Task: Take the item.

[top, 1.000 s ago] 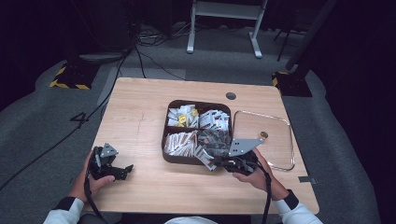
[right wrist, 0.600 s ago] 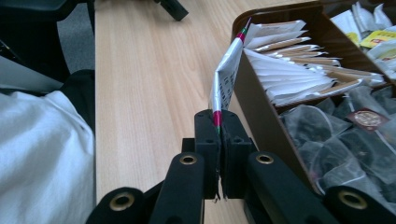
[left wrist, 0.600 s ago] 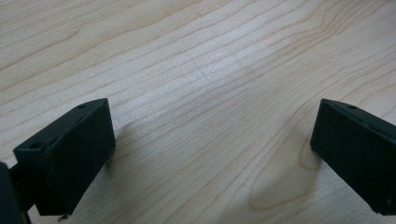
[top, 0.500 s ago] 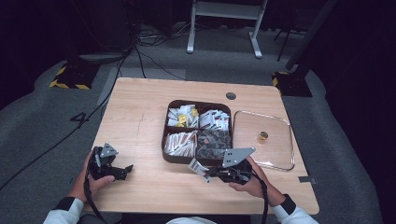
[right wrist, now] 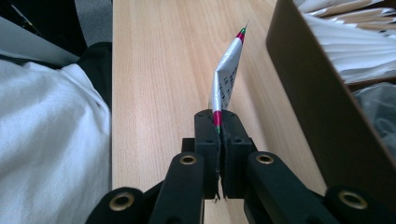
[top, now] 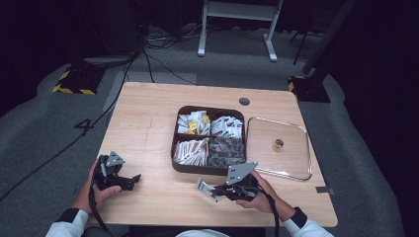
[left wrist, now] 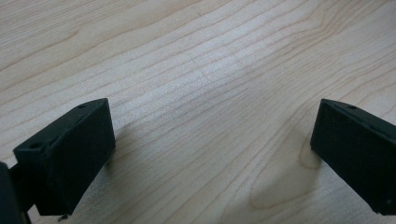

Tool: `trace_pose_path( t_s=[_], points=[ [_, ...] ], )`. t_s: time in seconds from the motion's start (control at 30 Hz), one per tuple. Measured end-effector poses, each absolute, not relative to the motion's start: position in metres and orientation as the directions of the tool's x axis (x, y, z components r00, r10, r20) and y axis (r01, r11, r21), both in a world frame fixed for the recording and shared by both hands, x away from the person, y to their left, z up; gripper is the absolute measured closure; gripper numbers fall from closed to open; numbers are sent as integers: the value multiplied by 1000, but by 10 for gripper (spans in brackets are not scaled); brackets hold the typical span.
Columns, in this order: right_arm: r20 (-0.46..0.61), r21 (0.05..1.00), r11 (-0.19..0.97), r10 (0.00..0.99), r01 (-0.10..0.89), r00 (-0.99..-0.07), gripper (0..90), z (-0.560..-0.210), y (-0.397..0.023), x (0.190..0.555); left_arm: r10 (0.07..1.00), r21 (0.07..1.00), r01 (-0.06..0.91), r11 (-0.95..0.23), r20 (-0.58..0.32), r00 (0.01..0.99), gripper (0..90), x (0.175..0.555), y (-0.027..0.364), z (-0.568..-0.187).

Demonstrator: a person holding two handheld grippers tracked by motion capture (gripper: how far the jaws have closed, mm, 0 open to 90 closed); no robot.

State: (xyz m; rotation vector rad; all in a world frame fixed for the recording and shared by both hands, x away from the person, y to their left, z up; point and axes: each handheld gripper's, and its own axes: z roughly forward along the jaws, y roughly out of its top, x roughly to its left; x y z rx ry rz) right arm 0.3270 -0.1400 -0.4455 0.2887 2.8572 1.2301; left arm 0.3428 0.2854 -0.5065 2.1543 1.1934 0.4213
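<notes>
1. The right gripper is clenched on a thin white sachet, held low over the wooden table just in front of the brown tray's near wall.
2. In the right gripper view, the right gripper has its two black jaws pressed together with one red-and-green end of the sachet pinched between them; the rest of the packet sticks out ahead of the jaw tips, bent partway along and standing on edge.
3. To the right of those jaws in that view rises the dark wall of the tray, with paper packets stacked inside it beyond the rim.
4. To the left of the jaws lies bare table, and further left a white sleeve.
5. The left gripper rests near the table's front left corner, well apart from the tray and from the right gripper.
6. In the left gripper view, the left gripper is released: its jaws stand wide apart with nothing but wood grain between them.
7. Beyond the right gripper, on the far side of the tray from the left gripper, a clear lid lies flat on the table with its small gold knob up.
</notes>
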Motion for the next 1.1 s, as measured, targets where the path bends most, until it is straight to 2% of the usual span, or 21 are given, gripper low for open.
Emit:
trace_pose_path(
  t_s=[0.43, 0.6, 0.67, 0.73, 0.83, 1.1],
  points=[
    [92, 698, 695, 153, 174, -984, 869, -460, -134, 333, 842, 662, 640, -390, -25, 539, 1, 343, 285, -507],
    [94, 687, 700, 181, 196, -979, 788, -463, -137, 337, 842, 662, 640, -390, -25, 539, 1, 343, 285, -507],
    [74, 678, 709, 196, 194, -978, 704, -463, -138, 338, 842, 662, 640, -390, -25, 539, 1, 343, 285, -507],
    [72, 675, 711, 205, 199, -976, 683, -463, -138, 339, 842, 662, 640, -389, -25, 538, 1, 343, 285, -507],
    [52, 670, 715, 223, 200, -973, 601, -462, -141, 341, 843, 662, 640, -390, -24, 538, 1, 343, 285, -506],
    [49, 695, 685, 260, 220, -964, 456, -455, -148, 344, 843, 663, 640, -389, -25, 538, 1, 343, 285, -507]
  ],
)
